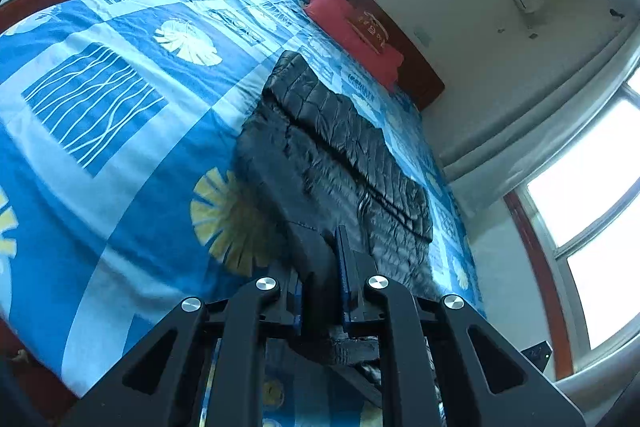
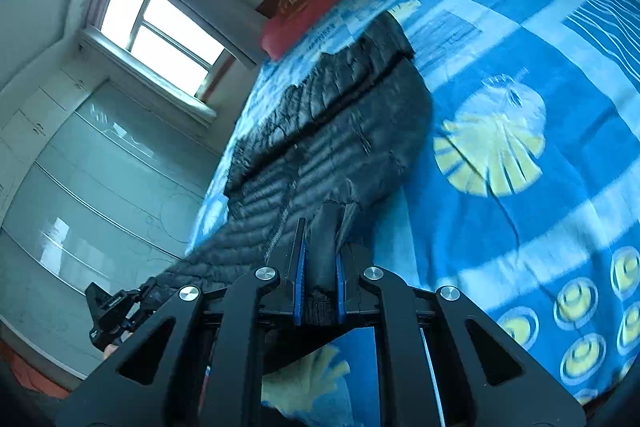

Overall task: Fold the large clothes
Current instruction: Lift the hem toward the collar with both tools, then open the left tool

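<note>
Left wrist, left tool [image 1: 320, 267] and right tool [image 2: 320, 263] both pinching black puffer jacket [image 1: 340, 147], labels unreadable

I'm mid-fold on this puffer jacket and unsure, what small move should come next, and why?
Probably lift both tongs together and carry the hem toward the collar: the left tongs and right tongs each pinch the black puffer jacket, which lies flat on the blue bedsheet.

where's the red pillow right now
The red pillow lies at the far end of the bed against the wooden headboard, beyond the black jacket.
</note>
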Tool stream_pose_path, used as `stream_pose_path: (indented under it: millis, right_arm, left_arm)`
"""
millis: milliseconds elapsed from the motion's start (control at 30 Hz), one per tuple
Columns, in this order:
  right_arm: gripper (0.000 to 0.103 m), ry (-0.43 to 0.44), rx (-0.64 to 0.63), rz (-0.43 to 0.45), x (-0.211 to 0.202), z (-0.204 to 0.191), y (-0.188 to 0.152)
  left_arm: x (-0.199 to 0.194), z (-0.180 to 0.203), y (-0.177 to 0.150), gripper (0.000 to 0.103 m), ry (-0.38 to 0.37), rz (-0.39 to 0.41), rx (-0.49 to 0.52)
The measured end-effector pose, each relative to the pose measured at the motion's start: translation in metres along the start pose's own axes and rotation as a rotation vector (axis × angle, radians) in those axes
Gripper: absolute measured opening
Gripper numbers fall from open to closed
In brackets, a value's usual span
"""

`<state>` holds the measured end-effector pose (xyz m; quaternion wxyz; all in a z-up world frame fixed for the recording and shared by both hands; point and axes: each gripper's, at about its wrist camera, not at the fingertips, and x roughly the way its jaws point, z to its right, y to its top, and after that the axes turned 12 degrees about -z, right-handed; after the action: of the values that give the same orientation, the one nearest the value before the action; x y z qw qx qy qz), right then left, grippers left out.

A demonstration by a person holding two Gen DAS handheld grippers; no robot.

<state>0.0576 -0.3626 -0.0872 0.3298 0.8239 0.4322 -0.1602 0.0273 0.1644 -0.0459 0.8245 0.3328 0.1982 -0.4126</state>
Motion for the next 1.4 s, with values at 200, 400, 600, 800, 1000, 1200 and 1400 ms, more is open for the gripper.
stream_pose_path:
  millis: [200, 400, 600, 800, 1000, 1200, 1400]
  right_arm:
    - [0.011, 0.011, -0.014, 0.035, 0.025, -0.004, 0.054]
    - [0.011, -0.018, 0.014, 0.047, 0.075, 0.006, 0.113]
    - [0.011, -0.057, 0.081, -0.004, 0.132, 0.033, 0.151]
    - [0.011, -0.129, 0.111, -0.06, 0.176, 0.057, 0.165]
    - [0.013, -0.123, 0.129, -0.06, 0.185, 0.064, 0.166]
    - [0.031, -0.08, 0.117, -0.03, 0.158, 0.06, 0.162]
    - [0.058, -0.073, 0.078, 0.023, 0.128, 0.053, 0.156]
  left_arm:
    - [0.025, 0.007, 0.04, 0.013, -0.008, 0.003, 0.004]
    - [0.076, 0.007, 0.089, 0.013, 0.027, -0.006, 0.008]
    - [0.136, -0.004, 0.125, 0.013, 0.08, -0.055, 0.016]
    - [0.187, -0.024, 0.137, 0.013, 0.163, -0.122, 0.031]
    - [0.191, -0.027, 0.137, 0.015, 0.149, -0.12, 0.044]
    - [0.156, -0.027, 0.139, 0.054, 0.025, -0.122, -0.028]
    - [0.104, -0.015, 0.138, 0.076, -0.021, -0.028, 0.011]
